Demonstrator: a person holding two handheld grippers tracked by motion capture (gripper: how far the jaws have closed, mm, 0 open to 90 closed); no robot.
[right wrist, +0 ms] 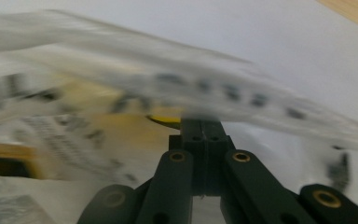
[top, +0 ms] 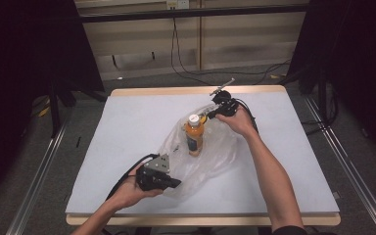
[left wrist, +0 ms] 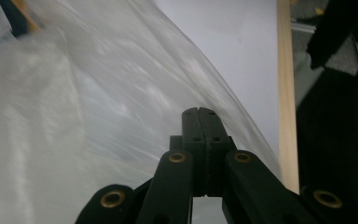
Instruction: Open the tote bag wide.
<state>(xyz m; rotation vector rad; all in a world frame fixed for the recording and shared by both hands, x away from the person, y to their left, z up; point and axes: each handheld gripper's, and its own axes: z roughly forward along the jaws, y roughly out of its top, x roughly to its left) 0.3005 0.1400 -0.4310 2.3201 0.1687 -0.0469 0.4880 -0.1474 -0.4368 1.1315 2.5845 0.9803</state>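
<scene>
Bag (top: 210,156): thin clear plastic film, glossy w/ creases, printed at its rim; bottle (top: 194,139) inside, at 12 o'clock of centre: smooth plastic, orange contents, white cap, paper-like label; table (top: 127,122): matt pale grey top, smooth, w/ light wood edge at 12 and 6 o'clock; left gripper (left wrist: 199,112): matt black plastic jaws, brass-look rivets, grey metal plate on top; right gripper (right wrist: 201,122): same matt black, brass-look rivets; floor rails at 3 and 9 o'clock: dull metal.

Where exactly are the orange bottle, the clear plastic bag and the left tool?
orange bottle (top: 194,137), high view, on its label.
clear plastic bag (top: 220,152), high view, on its right side.
left tool (left wrist: 199,112), left gripper view, at its closed tips.
</scene>
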